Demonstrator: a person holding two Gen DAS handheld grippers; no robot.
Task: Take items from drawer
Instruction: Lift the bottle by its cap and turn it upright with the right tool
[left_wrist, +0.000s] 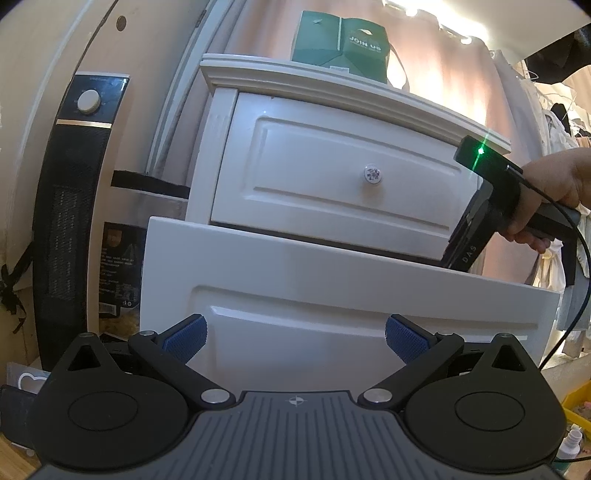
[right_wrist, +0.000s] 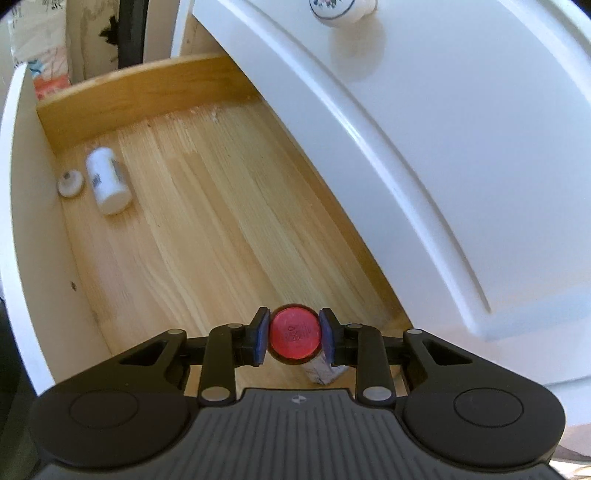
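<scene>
Blue pads on my right gripper (right_wrist: 294, 341) are pressed against one red-capped bottle (right_wrist: 294, 335), cap toward the camera, its pale body angling down to the wooden floor of the open drawer (right_wrist: 229, 206) at its near end. Further in, by the far left corner, I count two more things: one white bottle (right_wrist: 108, 180) lying on its side and one small round white knob-like piece (right_wrist: 69, 182) just beside it, near the white drawer front. That makes three items in the drawer. My left gripper (left_wrist: 295, 338) hangs spread wide and holds nothing, facing the outside of that pulled-out drawer front. Above it I see one closed drawer (left_wrist: 332, 173) with one knob (left_wrist: 372, 173), and one green box (left_wrist: 341, 46) on the cabinet top.
</scene>
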